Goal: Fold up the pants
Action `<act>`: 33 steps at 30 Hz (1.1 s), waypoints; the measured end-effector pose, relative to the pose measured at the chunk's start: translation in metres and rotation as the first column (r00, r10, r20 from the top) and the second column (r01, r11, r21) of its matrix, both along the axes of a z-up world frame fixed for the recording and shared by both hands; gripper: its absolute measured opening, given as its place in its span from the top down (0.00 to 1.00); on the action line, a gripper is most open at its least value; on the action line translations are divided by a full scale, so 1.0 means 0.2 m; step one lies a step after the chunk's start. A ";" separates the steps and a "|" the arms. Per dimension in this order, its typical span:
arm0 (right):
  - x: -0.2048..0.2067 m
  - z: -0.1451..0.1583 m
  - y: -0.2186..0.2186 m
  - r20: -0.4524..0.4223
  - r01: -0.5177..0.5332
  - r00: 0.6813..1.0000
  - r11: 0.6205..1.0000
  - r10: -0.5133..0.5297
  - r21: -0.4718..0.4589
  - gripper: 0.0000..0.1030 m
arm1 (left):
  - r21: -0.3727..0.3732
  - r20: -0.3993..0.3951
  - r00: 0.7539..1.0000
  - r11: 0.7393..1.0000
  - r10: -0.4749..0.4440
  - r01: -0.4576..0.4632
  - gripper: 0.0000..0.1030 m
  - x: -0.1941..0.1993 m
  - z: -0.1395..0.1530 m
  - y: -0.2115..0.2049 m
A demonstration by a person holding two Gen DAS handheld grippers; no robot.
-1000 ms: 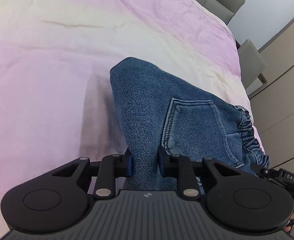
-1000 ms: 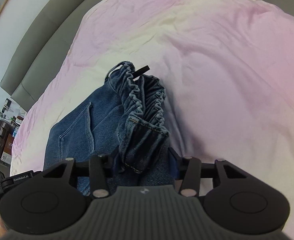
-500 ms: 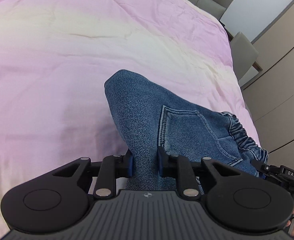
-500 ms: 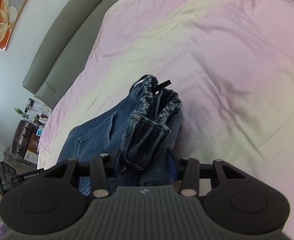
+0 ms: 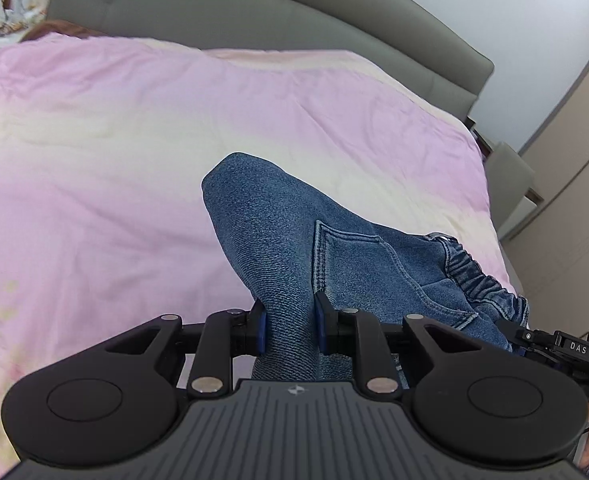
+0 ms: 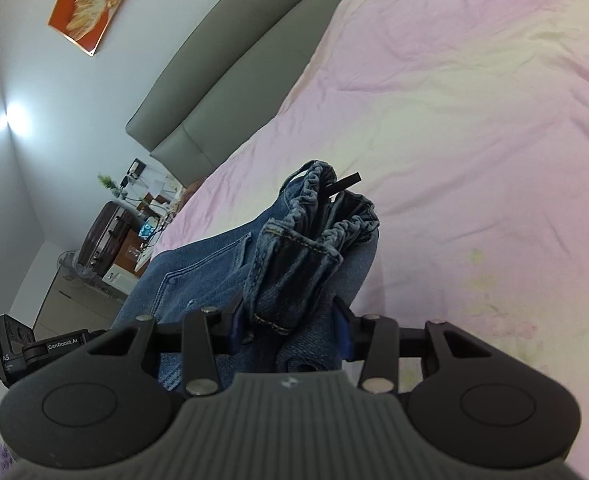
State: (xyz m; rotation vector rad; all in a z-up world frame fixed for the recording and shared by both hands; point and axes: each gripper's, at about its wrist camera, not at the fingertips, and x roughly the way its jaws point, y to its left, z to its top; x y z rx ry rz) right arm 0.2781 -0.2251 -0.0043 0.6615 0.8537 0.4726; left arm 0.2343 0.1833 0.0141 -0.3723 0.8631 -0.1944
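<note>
Before me a pink and cream bedsheet covers the bed, backed by a grey padded headboard. On the pale wall hangs an orange flower picture. A dark suitcase stands beside a cluttered side table. Beige wardrobe doors line the other side.
</note>
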 end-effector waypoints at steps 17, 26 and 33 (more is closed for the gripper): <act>0.50 -0.30 1.01 -0.033 -0.153 0.988 0.986 0.151 -0.059 0.62 | 0.066 -0.049 0.993 0.992 0.108 -0.105 0.77 0.23 -0.32 0.81; 0.46 -0.70 1.15 -0.124 -0.234 0.967 0.967 0.221 -0.104 0.61 | 0.022 -0.133 0.984 0.993 0.115 -0.113 0.76 0.21 -0.75 0.99; 0.41 -0.99 1.15 -0.211 -0.167 0.967 0.982 0.145 -0.087 0.50 | 0.103 -0.135 0.982 0.988 0.132 -0.119 0.63 0.19 -0.86 0.96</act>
